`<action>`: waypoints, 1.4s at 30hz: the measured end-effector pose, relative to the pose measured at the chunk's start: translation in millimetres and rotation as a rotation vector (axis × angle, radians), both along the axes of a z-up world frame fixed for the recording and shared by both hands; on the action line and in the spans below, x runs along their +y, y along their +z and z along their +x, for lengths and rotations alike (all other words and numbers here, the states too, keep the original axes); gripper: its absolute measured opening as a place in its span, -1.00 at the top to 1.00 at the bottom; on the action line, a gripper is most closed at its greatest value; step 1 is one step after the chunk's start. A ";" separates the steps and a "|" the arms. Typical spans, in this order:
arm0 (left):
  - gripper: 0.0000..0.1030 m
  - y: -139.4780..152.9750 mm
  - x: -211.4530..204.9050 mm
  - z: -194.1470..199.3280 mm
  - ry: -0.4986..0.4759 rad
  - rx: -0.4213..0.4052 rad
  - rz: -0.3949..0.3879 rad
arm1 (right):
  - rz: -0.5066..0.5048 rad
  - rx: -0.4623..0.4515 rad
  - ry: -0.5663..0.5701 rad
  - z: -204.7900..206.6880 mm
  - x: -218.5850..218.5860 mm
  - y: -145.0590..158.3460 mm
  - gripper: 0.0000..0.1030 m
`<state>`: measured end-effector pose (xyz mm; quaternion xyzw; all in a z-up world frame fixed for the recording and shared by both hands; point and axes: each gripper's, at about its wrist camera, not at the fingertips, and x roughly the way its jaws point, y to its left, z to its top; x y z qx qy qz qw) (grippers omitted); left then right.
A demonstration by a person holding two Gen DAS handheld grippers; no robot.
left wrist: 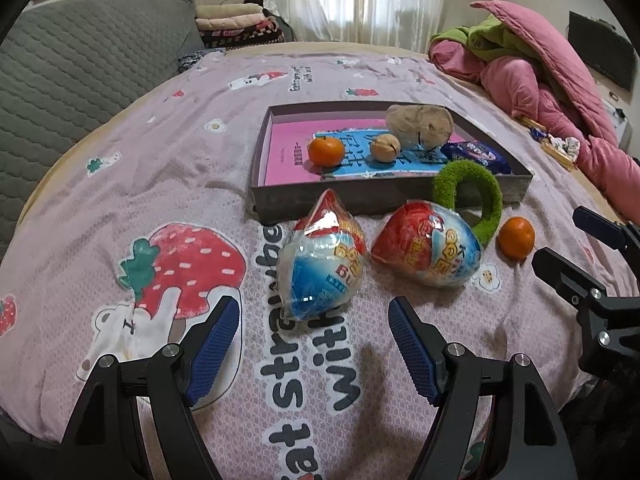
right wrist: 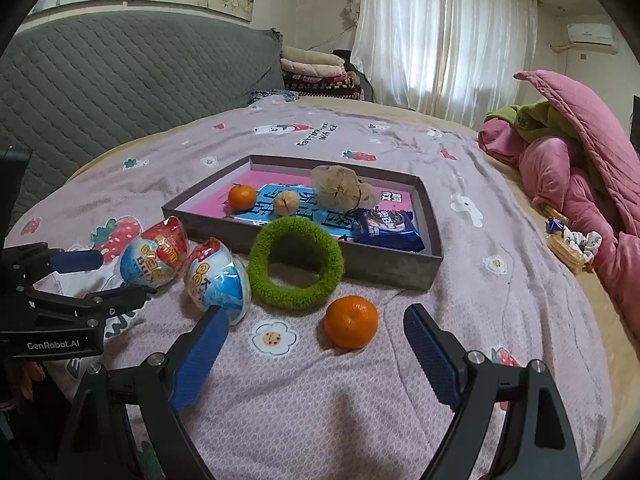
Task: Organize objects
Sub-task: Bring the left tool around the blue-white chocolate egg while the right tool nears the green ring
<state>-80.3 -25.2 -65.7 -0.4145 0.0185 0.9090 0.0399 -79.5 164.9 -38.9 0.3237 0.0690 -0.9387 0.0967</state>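
Right now the right gripper [right wrist: 316, 344] is hovering wide open, a loose tangerine [right wrist: 351, 322] lying between its fingertips, untouched. Beyond, the gray tray [right wrist: 424, 276] is holding another tangerine [right wrist: 241, 197], a walnut [right wrist: 286, 202] and a blue snack packet [right wrist: 386, 230].

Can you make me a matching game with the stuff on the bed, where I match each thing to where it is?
Things:
1. walnut
2. green ring
3. blue snack packet
4. left gripper

Places or states:
A. leaning against the front wall of the box
B. open, with nothing between its fingers
C. inside the box, beside an orange
D. inside the box, in the near right corner as the right wrist camera sees it

Right pairs: 1-C, 2-A, 3-D, 4-B
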 end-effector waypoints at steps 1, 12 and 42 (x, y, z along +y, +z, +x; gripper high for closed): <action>-0.52 0.4 -0.3 -1.4 0.004 0.003 -0.004 | 0.000 -0.001 -0.001 -1.1 0.1 0.2 -0.73; -0.52 1.5 1.0 -15.5 0.005 0.005 0.001 | 0.021 -0.034 -0.031 -39.5 4.3 -0.6 -0.72; -0.52 -13.8 4.8 -52.6 0.062 -0.008 -0.020 | 0.022 -0.131 -0.038 -76.2 -3.2 -33.3 -0.29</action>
